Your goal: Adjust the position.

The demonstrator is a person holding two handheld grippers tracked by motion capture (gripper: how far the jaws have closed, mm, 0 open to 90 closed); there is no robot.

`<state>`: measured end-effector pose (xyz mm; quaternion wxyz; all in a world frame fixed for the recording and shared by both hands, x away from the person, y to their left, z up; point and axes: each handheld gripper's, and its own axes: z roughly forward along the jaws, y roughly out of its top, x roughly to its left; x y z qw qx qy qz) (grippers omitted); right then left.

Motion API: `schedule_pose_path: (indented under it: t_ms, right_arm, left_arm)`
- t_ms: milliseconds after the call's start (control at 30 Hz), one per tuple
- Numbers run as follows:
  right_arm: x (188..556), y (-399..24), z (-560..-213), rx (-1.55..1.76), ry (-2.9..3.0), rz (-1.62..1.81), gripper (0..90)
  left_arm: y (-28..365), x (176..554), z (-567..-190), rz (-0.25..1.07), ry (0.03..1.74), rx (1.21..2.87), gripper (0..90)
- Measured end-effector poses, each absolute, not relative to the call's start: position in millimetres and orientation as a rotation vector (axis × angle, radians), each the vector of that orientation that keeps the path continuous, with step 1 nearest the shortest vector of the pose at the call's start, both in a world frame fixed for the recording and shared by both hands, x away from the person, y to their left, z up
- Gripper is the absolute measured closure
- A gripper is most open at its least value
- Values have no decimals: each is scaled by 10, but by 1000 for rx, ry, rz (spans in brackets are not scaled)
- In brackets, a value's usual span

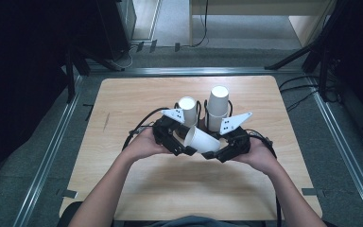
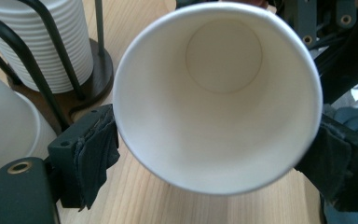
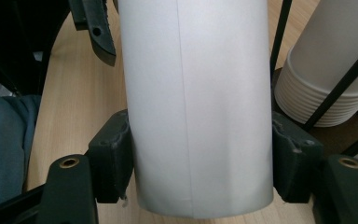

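- Plainly, the paper cup (image 1: 202,140) lies on its side in the air above the table (image 1: 123,109), just in front of the two stacks of cups, held between both hands
- Its open mouth faces the left gripper (image 1: 182,147) and its closed base points toward the right gripper (image 1: 216,153)
- Left gripper: its jaws stand wide, one padded jaw at each side of the cup's rim in the left gripper view; the pads (image 2: 93,154) look to be touching the rim, so I judge it closed on the cup
- Right gripper: its jaws sit against the cup's wall on both sides near the base end, closed on it with no visible dent
- Behind the cup stand a stack of cups (image 1: 217,108) in a black wire holder (image 1: 206,116) and a second stack (image 1: 187,109) to the left of that one
- Handling, as a judgement: the cup is very light, thin-walled and easily crushed, so only a gentle squeeze is wanted
- The rolled rim is the stiffest part, and the base is stiff too; the middle of the wall will buckle first
- Smooth paper may slip in hard jaws, though the soft pads should help
- Best hold: across the wall close to the base or the rim, from opposite sides, as the jaws sit now
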<state>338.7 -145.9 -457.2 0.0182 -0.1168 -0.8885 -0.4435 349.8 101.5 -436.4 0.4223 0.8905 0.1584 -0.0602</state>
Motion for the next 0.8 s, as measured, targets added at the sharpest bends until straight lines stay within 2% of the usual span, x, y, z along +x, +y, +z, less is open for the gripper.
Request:
schedule_pose_path:
  t_ms: [267, 667, 800]
  right_arm:
    - [3385, -1434, -4584, -360, -2721, -1396, 332]
    - [3402, -1441, -4612, -364, -2682, -1361, 330]
    - [3398, -1429, -4611, -384, -2697, -1352, 291]
  left_arm:
    - [992, 3505, -4409, -189, 423, 2167, 141]
    - [1006, 3492, -4399, -202, 393, 2157, 239]
    - [1019, 3487, -4365, -182, 387, 2177, 244]
